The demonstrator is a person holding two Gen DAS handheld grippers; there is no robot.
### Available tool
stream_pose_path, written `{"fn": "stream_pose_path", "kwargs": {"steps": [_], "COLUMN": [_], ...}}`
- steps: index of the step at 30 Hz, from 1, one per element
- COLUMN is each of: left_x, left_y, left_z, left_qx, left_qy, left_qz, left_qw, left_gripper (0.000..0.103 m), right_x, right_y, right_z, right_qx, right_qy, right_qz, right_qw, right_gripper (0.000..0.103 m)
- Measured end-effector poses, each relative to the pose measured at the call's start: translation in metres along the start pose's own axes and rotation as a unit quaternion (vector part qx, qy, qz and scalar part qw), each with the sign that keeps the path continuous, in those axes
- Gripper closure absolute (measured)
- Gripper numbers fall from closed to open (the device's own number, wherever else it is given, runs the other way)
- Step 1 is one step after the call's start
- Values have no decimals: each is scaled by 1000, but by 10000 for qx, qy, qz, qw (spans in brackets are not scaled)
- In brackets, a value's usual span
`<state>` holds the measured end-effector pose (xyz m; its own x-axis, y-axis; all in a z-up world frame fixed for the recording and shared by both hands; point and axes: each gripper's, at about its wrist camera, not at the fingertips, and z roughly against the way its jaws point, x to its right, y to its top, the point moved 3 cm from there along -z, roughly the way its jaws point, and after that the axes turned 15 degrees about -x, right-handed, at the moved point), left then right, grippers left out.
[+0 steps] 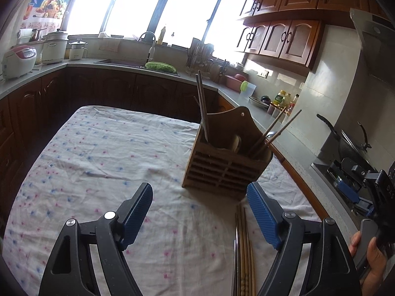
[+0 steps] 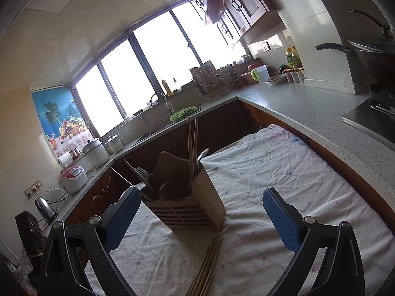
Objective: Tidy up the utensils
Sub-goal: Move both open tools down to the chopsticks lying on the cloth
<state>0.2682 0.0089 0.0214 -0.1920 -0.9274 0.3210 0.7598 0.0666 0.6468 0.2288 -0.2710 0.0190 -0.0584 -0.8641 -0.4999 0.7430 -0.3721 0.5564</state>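
Left wrist view shows the left gripper (image 1: 200, 198) spread wide over the flowered tablecloth (image 1: 98, 153), nothing between its blue pads (image 1: 138, 212) and nothing touched. A wooden utensil holder (image 1: 224, 165) stands upright on the cloth just beyond the right-hand pad, with chopsticks leaning out of its left and right compartments. A bundle of loose chopsticks (image 1: 243, 251) lies flat on the cloth near the camera, just inside the right-hand finger but apart from it. At the far right edge, only this view catches the right gripper (image 1: 355, 197) from the side and the person's hand (image 1: 370, 254) on its handle, out over the counter by the stove. Right wrist view has the right gripper (image 2: 202, 207) released as well, jaws wide and empty above the cloth. The holder sits between its fingers, nearer the left one, untouched, and only here are a fork (image 2: 142, 172) and a spoon (image 2: 203, 153) visible in it. The loose chopsticks lie in front of the holder.
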Motion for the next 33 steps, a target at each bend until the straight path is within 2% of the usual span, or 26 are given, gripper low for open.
{"fn": "stream_pose_path", "kwargs": {"steps": [7, 13, 16, 18, 23, 26, 31, 33], "left_x": [4, 24, 44, 58, 78, 82, 70, 58], "left_y": [-27, -41, -46, -48, -51, -56, -53, -57], "left_z": [3, -16, -40, -56, -88, -106, -100, -94], "left_qx": [-340, -767, -1225, -1483, -1951, -2248, -2095, -1999], "left_qy": [4, 49, 295, 321, 427, 545, 567, 758], "left_qz": [4, -209, -575, -778, -1050, -1129, -1014, -983], "left_qw": [9994, 9968, 9904, 9853, 9742, 9663, 9709, 9719], "left_gripper": [24, 24, 26, 30, 50, 53, 53, 52], "right_x": [13, 31, 40, 45, 53, 55, 55, 53], "right_y": [-32, -56, -62, -63, -67, -70, -74, -76], "right_z": [9, 18, 25, 27, 27, 25, 18, 12], "right_qx": [-271, -429, -417, -420, -465, -521, -627, -722], "right_qy": [-78, -125, -199, -229, -260, -245, -239, -255], "right_qz": [-85, -314, -450, -528, -652, -697, -744, -737], "right_qw": [9996, 9985, 9979, 9975, 9965, 9959, 9950, 9943], "right_gripper": [3, 3, 3, 3, 3, 3, 3, 3]}}
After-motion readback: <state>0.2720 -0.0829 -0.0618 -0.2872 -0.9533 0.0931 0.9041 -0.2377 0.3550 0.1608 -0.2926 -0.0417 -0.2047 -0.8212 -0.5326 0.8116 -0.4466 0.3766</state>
